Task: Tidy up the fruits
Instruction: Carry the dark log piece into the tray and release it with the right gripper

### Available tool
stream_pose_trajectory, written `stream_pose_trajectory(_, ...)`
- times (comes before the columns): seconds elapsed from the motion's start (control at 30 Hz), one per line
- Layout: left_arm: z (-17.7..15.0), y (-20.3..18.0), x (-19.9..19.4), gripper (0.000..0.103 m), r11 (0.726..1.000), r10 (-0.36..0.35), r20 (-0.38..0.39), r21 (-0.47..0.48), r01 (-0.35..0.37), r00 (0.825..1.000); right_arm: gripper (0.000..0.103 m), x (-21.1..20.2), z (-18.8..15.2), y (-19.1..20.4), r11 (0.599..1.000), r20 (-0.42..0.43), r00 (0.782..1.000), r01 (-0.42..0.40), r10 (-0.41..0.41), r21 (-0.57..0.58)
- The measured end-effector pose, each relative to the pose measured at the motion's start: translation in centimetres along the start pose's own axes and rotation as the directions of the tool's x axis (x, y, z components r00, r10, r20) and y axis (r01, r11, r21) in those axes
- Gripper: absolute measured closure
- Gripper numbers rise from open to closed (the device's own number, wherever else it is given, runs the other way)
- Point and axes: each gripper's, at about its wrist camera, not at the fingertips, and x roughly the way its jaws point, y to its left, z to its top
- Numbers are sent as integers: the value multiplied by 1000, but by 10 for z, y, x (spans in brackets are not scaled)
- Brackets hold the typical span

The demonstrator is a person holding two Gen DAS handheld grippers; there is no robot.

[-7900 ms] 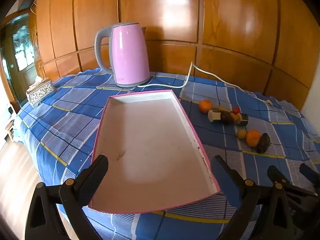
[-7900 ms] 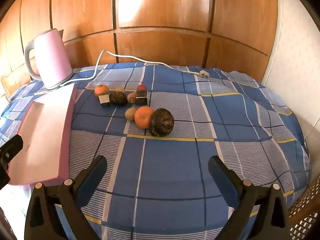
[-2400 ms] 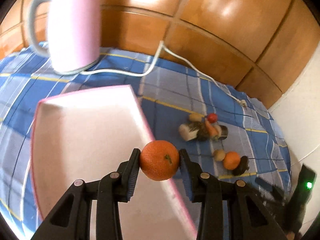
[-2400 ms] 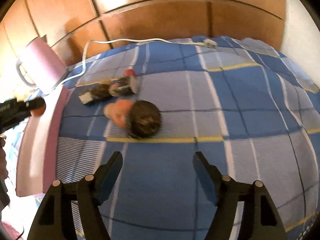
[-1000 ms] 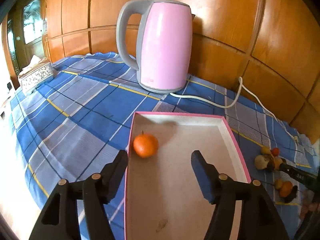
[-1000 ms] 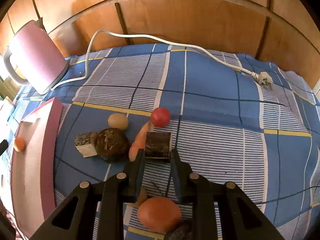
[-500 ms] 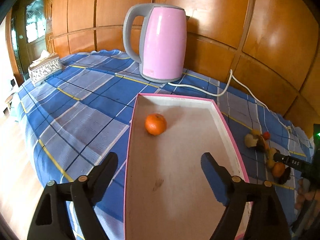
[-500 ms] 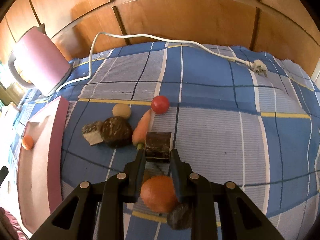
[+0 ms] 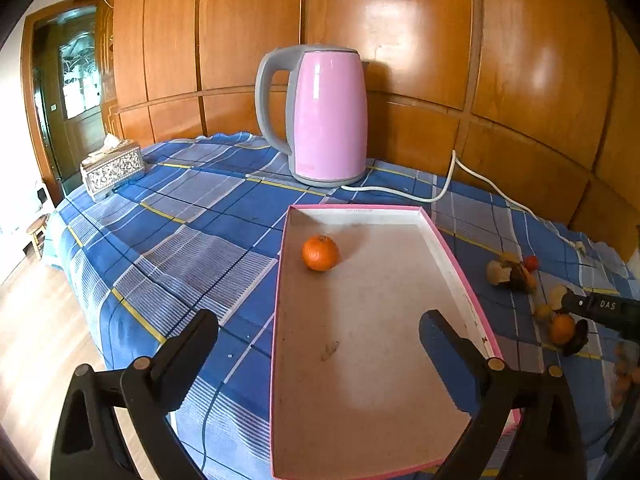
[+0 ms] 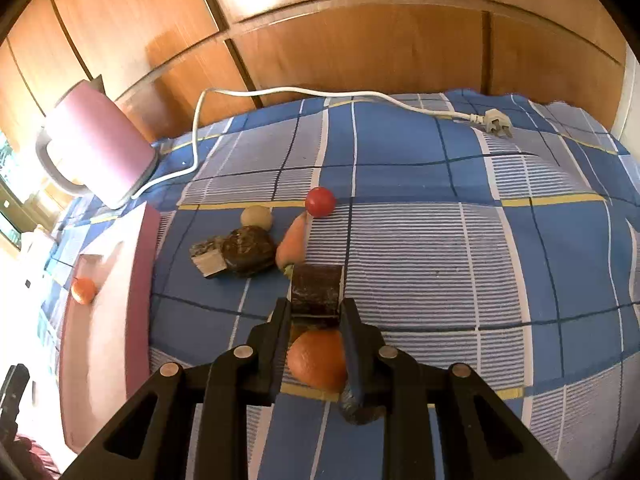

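Now right gripper (image 10: 315, 314) jaws clamp the dark block (image 10: 315, 290) — left gripper (image 9: 319, 334) jaws wide, empty

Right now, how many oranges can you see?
2: one orange lies in the pink tray near its far left corner; another orange sits on the cloth below the right gripper. Others may be hidden.

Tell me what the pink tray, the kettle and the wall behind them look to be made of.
Pink tray: likely cardboard, matte; its off-white floor is scuffed and stained, with thin pink-edged walls.
Kettle: pink body smooth and glossy, with a bright vertical highlight; painted metal or plastic, unclear which. Its grey handle looks like matte plastic.
Wall: varnished wood panels, with visible grain and broad window glare.
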Motion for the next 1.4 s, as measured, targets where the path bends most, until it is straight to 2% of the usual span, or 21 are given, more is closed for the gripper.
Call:
stream_pose_trajectory(0.4, -6, -4, -9, 1, 1000, -2, 6, 16, 2, 1000, 78, -24, -9, 5, 999, 51, 997, -51, 50, 9)
stream_pose_trajectory(0.7, -6, -3, -14, 1, 1000, -2, 15, 16, 2, 1000, 78, -42, -7, 31, 992, 78, 990, -117, 121, -46)
stream_pose_trajectory(0.8, -6, -2, -14, 1, 1000, -2, 16, 13, 2, 1000, 78, -41, -10, 40, 990, 66, 990, -120, 125, -68)
stream_pose_trajectory(1.07, -7, 2, -13, 1, 1000, -4, 6, -1, 4, 1000, 78, -41, -16, 63, 969, 14, 973, -229, 231, -95)
stream_pose_trajectory(1.4, -7, 11, -10, 1, 1000, 1, 1, -23, -1, 1000, 78, -30, -22, 120, 933, -59, 953, -304, 298, -195)
